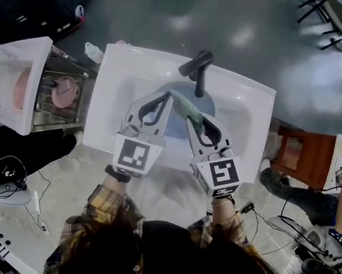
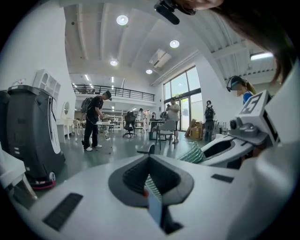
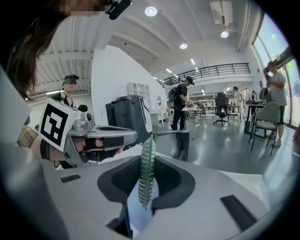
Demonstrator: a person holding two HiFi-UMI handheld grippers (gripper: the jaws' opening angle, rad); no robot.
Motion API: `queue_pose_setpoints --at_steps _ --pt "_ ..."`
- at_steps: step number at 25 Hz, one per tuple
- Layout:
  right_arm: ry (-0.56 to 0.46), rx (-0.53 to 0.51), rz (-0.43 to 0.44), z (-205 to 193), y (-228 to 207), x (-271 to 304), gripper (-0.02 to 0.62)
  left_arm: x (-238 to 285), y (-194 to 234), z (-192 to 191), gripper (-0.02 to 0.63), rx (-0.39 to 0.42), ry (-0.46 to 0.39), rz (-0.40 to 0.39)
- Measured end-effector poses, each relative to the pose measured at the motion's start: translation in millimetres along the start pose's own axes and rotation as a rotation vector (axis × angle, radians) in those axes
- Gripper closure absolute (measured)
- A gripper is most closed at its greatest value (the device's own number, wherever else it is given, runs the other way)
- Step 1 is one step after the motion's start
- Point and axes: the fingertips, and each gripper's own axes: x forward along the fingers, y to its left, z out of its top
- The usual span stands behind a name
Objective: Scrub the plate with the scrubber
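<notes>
**Scrubber poised at the plate, over the sink**

The left gripper (image 1: 166,99) is clamped on the blue plate's (image 1: 175,126) rim. The right gripper (image 1: 190,116) pinches the green scrubber (image 1: 186,104) beside it, above the sink (image 1: 111,96). Scrubbing seems about to start; next, press and rub the scrubber across the plate's face.

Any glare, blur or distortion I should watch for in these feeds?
Head view: light glare on the glossy grey floor, white sink evenly lit. Left gripper view: fisheye-bent, pale blue plate edge blurred. Right gripper view: green knobbly scrubber sharp, corners dark.
</notes>
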Motion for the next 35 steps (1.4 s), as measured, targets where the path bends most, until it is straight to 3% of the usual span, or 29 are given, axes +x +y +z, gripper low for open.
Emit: queue_pose_setpoints --at_steps 4,15,16,18,35 --pt "0.04 0.024 -0.005 -25 -8 12 0.499 10 6 -27 0.591 0.032 0.005 -0.016" --pt "0.143 0.072 -0.032 -78 -37 42 0.499 40 14 -87 0.589 0.001 0.104 -0.067" --pt "0.151 0.075 -0.038 -81 -39 43 0.499 43 15 -91 0.578 -0.002 0.114 -0.072" --pt "0.16 0.081 -0.048 -87 -45 45 0.499 47 16 -100 0.489 -0.011 0.14 -0.084" --pt "0.177 0.121 -0.126 -114 -75 55 0.495 71 41 -173 0.439 0.083 0.348 -0.138"
